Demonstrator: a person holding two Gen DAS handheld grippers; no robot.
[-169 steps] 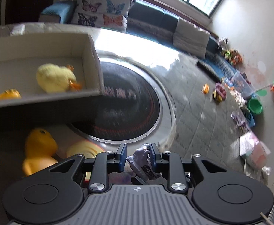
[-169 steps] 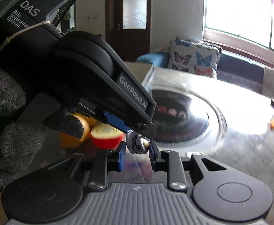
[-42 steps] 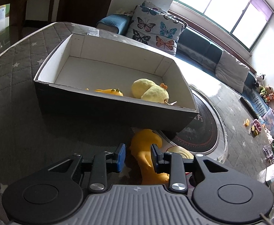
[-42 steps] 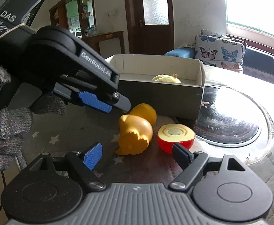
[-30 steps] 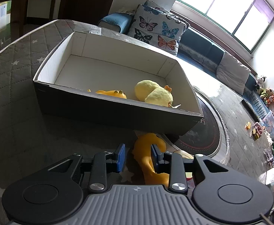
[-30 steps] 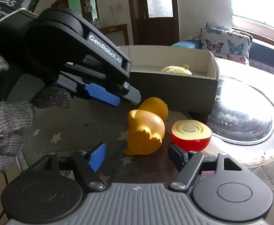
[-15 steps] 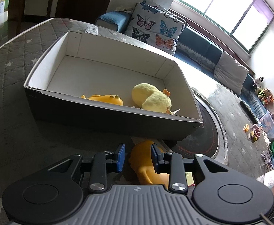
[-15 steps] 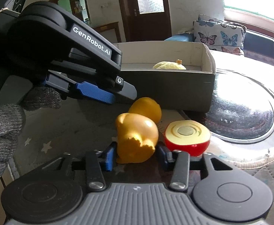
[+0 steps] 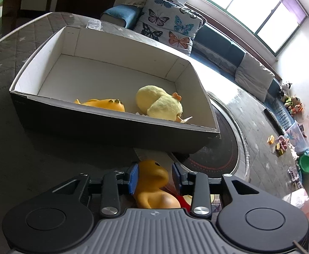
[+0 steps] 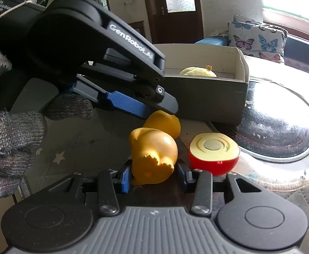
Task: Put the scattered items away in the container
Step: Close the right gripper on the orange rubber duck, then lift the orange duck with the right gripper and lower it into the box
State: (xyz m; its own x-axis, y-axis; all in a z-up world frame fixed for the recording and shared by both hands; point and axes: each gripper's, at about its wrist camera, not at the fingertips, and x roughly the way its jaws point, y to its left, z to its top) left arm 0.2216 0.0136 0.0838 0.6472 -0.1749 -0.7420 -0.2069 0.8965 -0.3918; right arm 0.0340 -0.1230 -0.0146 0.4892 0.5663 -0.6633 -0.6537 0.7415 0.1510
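Observation:
A yellow rubber duck (image 10: 152, 154) lies on the dark table in front of the cardboard box (image 9: 103, 124). My right gripper (image 10: 154, 174) is shut on the duck's tail end. My left gripper (image 9: 154, 174) has its jaws on either side of the duck's head (image 9: 152, 173) without gripping it, and it also shows in the right wrist view (image 10: 133, 103). A red and yellow toy fruit half (image 10: 213, 152) lies right of the duck. Inside the box lie a plush chick (image 9: 160, 103) and an orange toy (image 9: 103, 104).
A round glass hotplate (image 10: 275, 127) is set into the table right of the box (image 10: 205, 97). A sofa with butterfly pillows (image 9: 169, 23) stands behind the table. Toys and a green bowl (image 9: 305, 163) lie on the floor at the right.
My right gripper has closed from wide open onto the duck's tail. My left gripper has moved forward over the duck towards the box.

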